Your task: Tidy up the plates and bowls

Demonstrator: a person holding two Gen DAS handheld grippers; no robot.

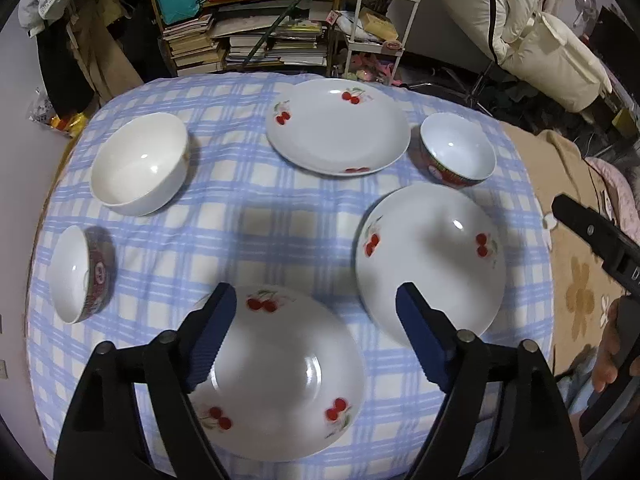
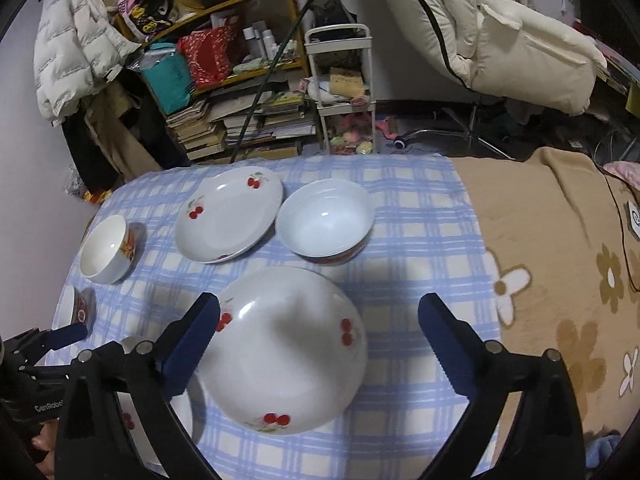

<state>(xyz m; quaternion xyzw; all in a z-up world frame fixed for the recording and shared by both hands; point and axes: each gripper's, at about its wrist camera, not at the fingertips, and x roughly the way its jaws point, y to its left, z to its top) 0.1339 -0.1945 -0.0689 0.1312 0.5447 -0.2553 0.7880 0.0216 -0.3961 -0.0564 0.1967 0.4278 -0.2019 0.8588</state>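
Glossy round cherry plates on checked cloth; left gripper and right gripper spread, empty.

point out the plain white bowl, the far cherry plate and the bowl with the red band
plain white bowl [image 1: 140, 164], left wrist view, inner wall
far cherry plate [image 1: 338, 126], left wrist view, centre
red-banded bowl [image 2: 325, 218], right wrist view, inside bottom

My left gripper points steeply down, jaws wide apart, blue pads bare, nothing pinched between them. My right gripper tilts down too, jaws at full spread, pads free of contact. In the left view my right hand wraps its black handle at the frame's right edge.
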